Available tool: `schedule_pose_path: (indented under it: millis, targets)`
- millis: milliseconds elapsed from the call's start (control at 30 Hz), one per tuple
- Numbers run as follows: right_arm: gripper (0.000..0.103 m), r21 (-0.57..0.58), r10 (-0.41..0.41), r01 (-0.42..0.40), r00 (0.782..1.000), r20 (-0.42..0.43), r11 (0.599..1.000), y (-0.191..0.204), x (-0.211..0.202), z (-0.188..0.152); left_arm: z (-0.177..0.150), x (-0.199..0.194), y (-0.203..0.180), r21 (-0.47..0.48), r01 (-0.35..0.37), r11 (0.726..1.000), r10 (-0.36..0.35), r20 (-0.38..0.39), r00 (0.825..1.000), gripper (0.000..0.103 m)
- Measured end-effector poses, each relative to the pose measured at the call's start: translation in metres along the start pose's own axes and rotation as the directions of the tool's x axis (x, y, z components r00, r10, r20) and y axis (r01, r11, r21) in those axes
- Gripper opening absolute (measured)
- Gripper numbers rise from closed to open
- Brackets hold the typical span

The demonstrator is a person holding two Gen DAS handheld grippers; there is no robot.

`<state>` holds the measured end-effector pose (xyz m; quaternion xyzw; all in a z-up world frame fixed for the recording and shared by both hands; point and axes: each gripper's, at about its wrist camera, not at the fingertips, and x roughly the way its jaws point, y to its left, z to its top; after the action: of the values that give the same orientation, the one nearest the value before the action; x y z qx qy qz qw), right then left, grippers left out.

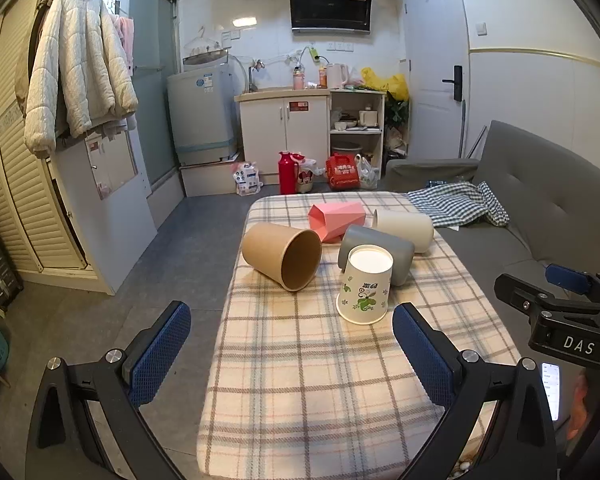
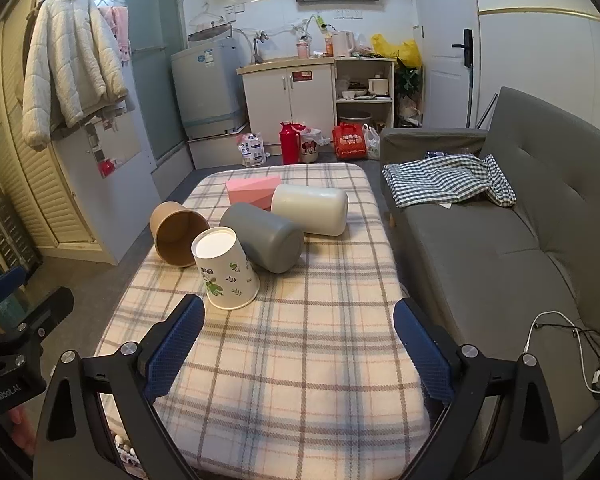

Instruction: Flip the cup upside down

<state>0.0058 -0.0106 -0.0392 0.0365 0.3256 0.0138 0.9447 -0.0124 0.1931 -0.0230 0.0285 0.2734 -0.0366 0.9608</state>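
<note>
A white paper cup with green print (image 1: 365, 285) (image 2: 225, 272) stands upside down, base up, on the plaid-covered table (image 1: 308, 380) (image 2: 292, 360). A brown paper cup (image 1: 282, 255) (image 2: 177, 233), a grey cup (image 1: 380, 251) (image 2: 263, 237) and a cream cup (image 1: 405, 229) (image 2: 310, 208) lie on their sides behind it. My left gripper (image 1: 292, 330) is open and empty, in front and left of the white cup. My right gripper (image 2: 299, 326) is open and empty, just in front and right of it.
A pink box (image 1: 336, 219) (image 2: 253, 191) lies at the table's far end. A grey sofa (image 2: 500, 248) with a checked cloth (image 2: 448, 182) runs along the right. The right gripper's body (image 1: 560, 312) shows at the left view's right edge. Floor lies left of the table.
</note>
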Motion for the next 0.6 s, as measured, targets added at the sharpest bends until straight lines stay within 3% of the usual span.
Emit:
schedule_pose_path:
  millis: [233, 600]
  targets:
    - [0.103, -0.002, -0.003, 0.003, 1.0, -0.001, 1.0, 0.0007, 0.0, 0.0004, -0.0001, -0.0004, 0.0026, -0.005, 0.003, 1.0, -0.003, -0.003, 1.0, 0.103]
    - [0.103, 0.004, -0.009, 0.009, 1.0, -0.004, 1.0, -0.0001, 0.0018, -0.0007, -0.0018, 0.0028, 0.0022, 0.005, -0.004, 1.0, 0.004, -0.01, 1.0, 0.103]
